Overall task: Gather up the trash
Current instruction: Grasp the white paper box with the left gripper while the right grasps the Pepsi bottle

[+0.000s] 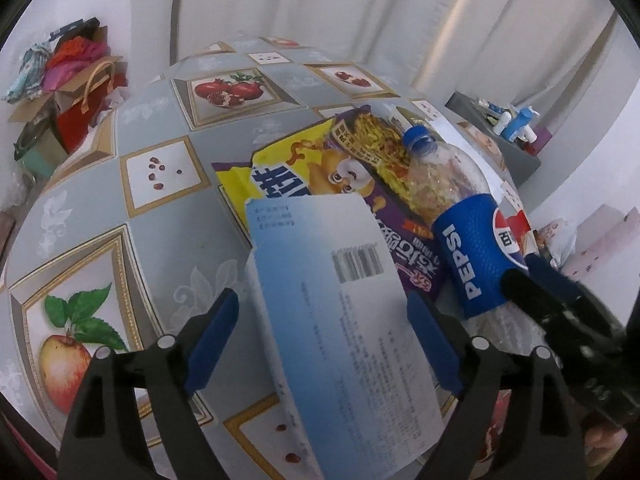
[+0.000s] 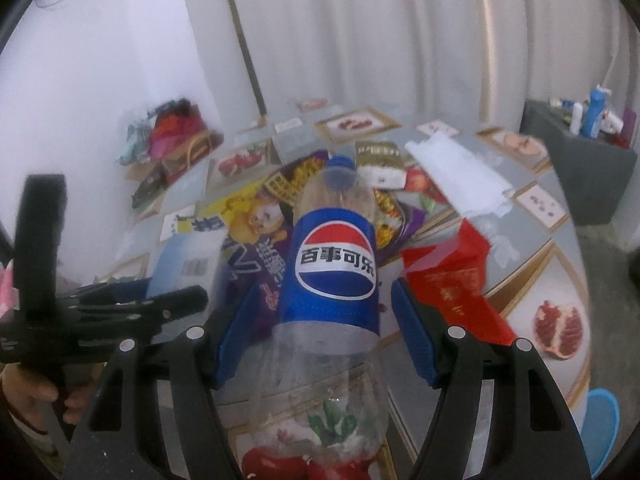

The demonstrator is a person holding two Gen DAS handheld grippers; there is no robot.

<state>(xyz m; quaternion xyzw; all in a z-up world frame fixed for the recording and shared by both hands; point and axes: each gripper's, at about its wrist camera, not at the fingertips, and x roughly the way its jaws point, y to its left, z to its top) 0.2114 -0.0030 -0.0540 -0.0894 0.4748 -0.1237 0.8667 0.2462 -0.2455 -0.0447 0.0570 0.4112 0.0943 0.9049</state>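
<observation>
Paper box, light and crushable, mid-table between spread fingers of left gripper: best pinched across long edges. Right of it, empty Pepsi bottle, slick, springy, straddled by unclenched right gripper; best squeezed at label.

We see soft, even daylight through the pale far curtains, with faint shadows. Fisheye bending curves every edge; our right wrist view is blurred, the left sharper.
</observation>
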